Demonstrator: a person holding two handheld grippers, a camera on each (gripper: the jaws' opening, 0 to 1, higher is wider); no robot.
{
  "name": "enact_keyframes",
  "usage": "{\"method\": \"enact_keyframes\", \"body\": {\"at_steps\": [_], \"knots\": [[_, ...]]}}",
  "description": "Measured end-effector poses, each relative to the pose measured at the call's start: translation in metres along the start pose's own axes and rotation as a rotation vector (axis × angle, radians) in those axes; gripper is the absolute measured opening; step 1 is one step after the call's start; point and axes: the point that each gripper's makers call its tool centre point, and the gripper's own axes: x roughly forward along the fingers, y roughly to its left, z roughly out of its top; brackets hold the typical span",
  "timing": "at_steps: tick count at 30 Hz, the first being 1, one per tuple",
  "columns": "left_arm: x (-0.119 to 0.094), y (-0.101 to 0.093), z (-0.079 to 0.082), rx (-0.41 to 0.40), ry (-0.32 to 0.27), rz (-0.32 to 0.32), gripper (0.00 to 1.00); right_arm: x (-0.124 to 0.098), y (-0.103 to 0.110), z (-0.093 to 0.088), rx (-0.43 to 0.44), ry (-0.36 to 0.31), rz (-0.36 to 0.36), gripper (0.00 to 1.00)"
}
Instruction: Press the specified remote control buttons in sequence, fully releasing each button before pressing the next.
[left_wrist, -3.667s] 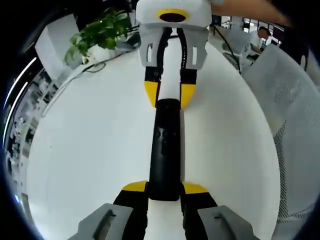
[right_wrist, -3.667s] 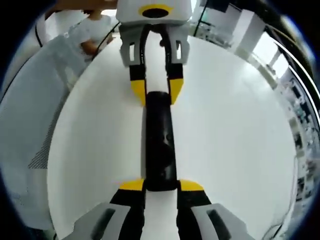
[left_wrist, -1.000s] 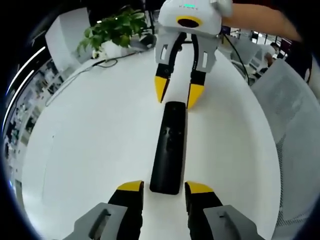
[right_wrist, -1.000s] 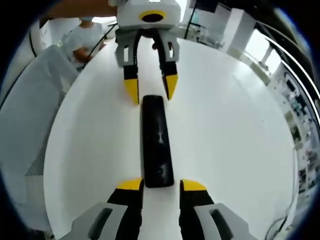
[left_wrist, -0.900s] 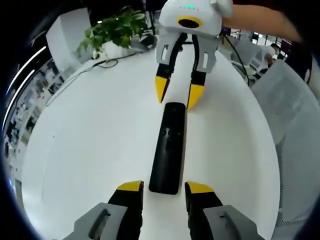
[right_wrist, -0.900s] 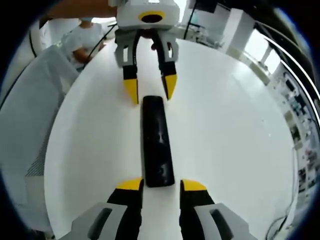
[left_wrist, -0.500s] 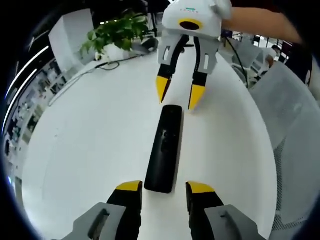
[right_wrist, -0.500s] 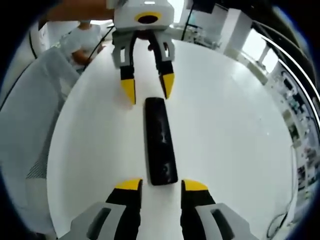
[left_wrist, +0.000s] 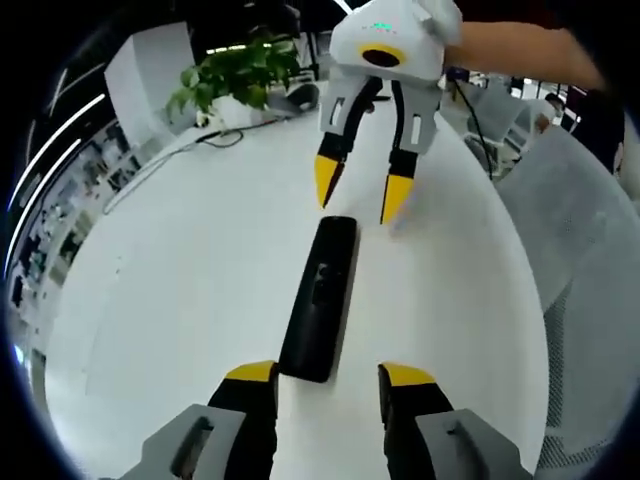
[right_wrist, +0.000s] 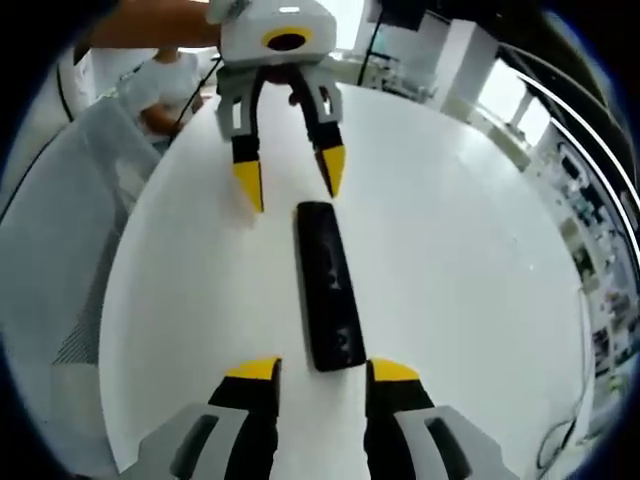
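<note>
While the remote lies flat on the white bench, just ahead of the left hand-held gripper and right hand-held gripper, both stand wide, holding nothing. Likely light, stiff, slippery; grip its long sides. Potted plant far off (no obstruction).

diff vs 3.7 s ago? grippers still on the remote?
No. Both the left gripper and the right gripper have let go of the remote, opened, and backed off its ends. The remote lies flat on the white table between them, free of both. Plant and mesh chair are unchanged.
</note>
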Motion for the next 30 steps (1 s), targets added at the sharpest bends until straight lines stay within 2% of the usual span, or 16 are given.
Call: {"method": "enact_keyframes", "body": {"at_steps": [9, 30], "knots": [[-0.004, -0.006, 0.002, -0.017, -0.029, 0.016, 0.46, -0.004, 0.004, 0.003, 0.023, -0.038, -0.027, 0.31], [-0.013, -0.02, 0.003, -0.064, -0.084, 0.052, 0.48, -0.013, 0.018, 0.008, 0.052, -0.094, -0.073, 0.35]]}}
